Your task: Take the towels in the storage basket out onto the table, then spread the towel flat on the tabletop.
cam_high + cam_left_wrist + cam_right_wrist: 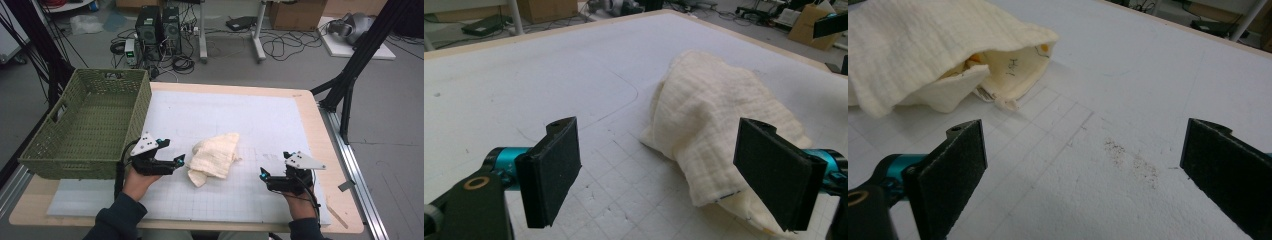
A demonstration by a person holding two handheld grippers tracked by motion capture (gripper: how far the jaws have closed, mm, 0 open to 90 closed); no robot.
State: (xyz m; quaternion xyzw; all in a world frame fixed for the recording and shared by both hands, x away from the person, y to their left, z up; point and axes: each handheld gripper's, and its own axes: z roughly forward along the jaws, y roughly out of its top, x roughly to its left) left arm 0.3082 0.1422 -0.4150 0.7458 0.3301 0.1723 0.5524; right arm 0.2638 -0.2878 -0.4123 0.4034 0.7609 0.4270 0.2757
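A green basket (90, 125) is blocking the table's (320, 150) left edge; a crumpled cloth (215, 155) is lying mid-table; bare mat is stretching open toward the far and right edges.

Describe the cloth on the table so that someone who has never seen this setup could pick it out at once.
Start from the white foam board that covers the wooden table. Near its middle, right of the green woven basket, lies the cloth, between the left gripper and right gripper. It is the lone soft, crumpled, cream thing there.

The cloth (215, 158) lies mid-table between both grippers — the basket (75, 145) sits at the table's (330, 150) left edge.
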